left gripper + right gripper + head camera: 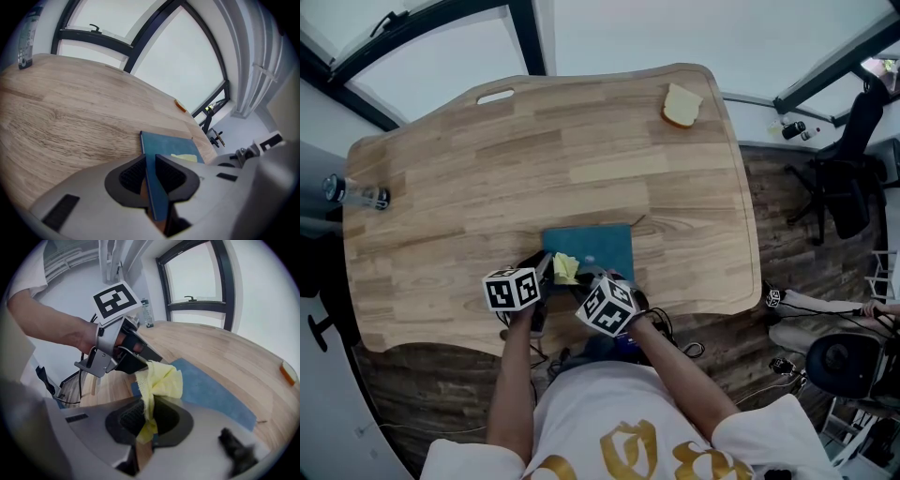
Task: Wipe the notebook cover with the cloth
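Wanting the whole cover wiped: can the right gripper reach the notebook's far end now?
Probably yes. The right gripper, shut on the yellow cloth, sits over the notebook's near part; the rest of the cover lies bare. The left gripper clamps its near left edge, beside the path.

Matt blue notebook cover (605, 246), soft yellow cloth (565, 268), grained wooden table (534, 150).

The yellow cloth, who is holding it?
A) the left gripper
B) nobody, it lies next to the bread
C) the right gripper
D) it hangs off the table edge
C: in the right gripper view the yellow cloth is pinched between the jaws of the right gripper, above the blue notebook, while the left gripper clamps the notebook's edge.
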Tool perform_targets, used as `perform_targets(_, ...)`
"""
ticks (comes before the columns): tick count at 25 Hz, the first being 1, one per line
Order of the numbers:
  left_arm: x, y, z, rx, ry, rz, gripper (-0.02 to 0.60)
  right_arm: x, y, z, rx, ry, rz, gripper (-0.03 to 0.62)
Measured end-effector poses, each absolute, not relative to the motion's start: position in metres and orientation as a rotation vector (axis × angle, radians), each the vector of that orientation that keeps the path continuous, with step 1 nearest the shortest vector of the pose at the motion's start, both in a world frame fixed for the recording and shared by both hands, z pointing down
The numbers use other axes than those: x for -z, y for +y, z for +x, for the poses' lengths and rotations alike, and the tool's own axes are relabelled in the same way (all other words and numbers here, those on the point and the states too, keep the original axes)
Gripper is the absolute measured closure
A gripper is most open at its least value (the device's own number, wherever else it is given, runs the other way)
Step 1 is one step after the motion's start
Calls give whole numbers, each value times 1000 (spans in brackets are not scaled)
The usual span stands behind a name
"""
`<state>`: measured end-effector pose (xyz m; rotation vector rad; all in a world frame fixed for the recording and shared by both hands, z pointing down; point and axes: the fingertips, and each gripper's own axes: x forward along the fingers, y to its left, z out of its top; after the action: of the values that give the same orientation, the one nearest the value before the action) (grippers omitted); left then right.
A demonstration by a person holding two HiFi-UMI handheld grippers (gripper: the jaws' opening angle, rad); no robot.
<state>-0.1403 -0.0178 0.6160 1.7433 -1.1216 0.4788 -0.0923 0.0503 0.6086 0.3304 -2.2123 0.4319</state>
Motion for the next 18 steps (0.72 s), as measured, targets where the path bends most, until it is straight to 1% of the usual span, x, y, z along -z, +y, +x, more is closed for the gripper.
perform_targets(18,-616,-18,-141,-488,-1132,1749,509,-609,43,-62,-482,-2202,444,554)
